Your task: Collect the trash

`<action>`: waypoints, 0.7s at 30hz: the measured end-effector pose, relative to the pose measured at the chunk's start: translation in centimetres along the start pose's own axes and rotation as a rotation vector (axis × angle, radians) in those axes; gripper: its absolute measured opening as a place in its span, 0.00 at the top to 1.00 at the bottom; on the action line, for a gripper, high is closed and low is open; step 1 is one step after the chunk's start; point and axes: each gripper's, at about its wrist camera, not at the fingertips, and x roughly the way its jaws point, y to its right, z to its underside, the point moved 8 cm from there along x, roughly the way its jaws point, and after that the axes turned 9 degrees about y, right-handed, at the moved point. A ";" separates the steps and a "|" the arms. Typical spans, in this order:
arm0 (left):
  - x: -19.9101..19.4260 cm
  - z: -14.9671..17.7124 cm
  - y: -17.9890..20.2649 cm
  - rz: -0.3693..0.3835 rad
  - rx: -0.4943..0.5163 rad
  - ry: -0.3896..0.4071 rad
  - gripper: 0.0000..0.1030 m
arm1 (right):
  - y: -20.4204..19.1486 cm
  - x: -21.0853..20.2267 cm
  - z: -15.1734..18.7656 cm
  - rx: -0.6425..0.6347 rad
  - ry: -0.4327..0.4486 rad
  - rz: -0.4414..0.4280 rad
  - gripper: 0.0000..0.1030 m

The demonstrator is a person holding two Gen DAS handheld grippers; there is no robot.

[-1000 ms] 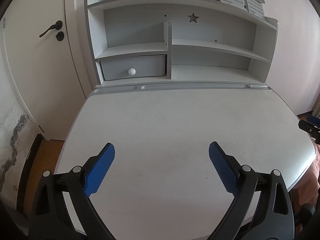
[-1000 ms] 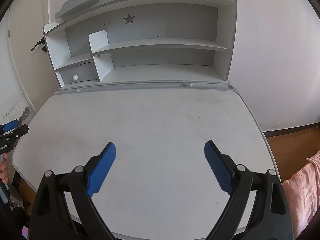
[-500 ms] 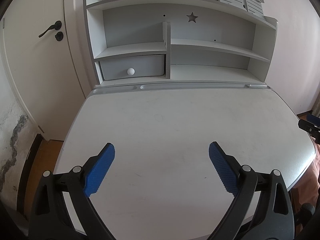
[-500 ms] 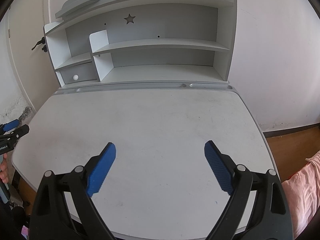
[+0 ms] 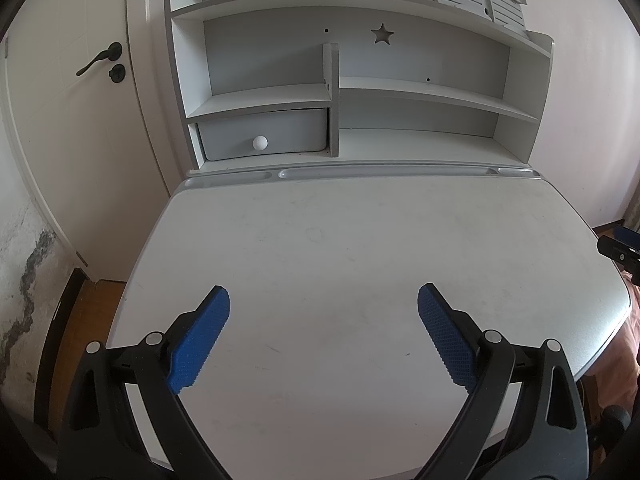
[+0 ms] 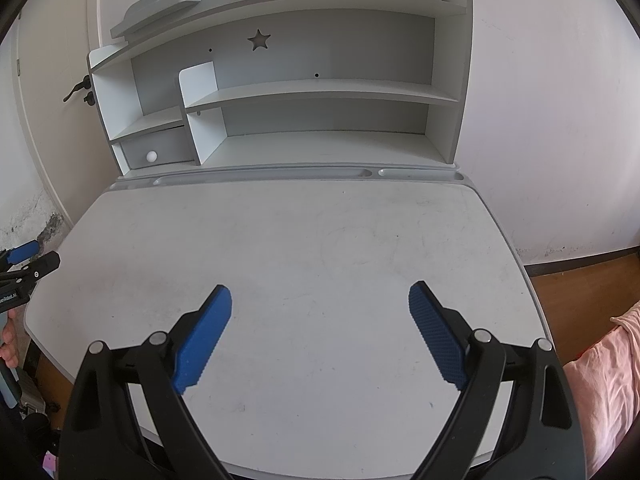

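Note:
No trash shows on the white desk (image 5: 340, 248) (image 6: 304, 240) in either view. My left gripper (image 5: 323, 300) hangs over the desk's near part, open, with nothing between its blue pads (image 5: 200, 340). My right gripper (image 6: 320, 298) is held the same way over the desk, open and holding nothing. In the left wrist view the tip of the right gripper (image 5: 620, 248) pokes in at the right edge. The right wrist view catches the left gripper (image 6: 24, 260) at its left edge, with a hand (image 6: 8, 336) below it.
A grey hutch (image 5: 360, 92) (image 6: 300, 92) with bare shelves, a star cutout and a small drawer with a white knob (image 5: 259, 143) stands at the desk's back. A white door (image 5: 68, 120) is to the left. Pink fabric (image 6: 600, 376) lies at the right.

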 end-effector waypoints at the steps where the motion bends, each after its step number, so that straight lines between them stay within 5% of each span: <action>1: 0.0 0.0 0.0 -0.001 0.000 0.000 0.11 | 0.0 0.0 0.0 0.000 0.000 0.000 0.16; 21: -0.3 0.2 0.2 -0.001 -0.009 -0.011 0.11 | 0.2 0.0 -0.1 0.000 0.004 0.000 0.15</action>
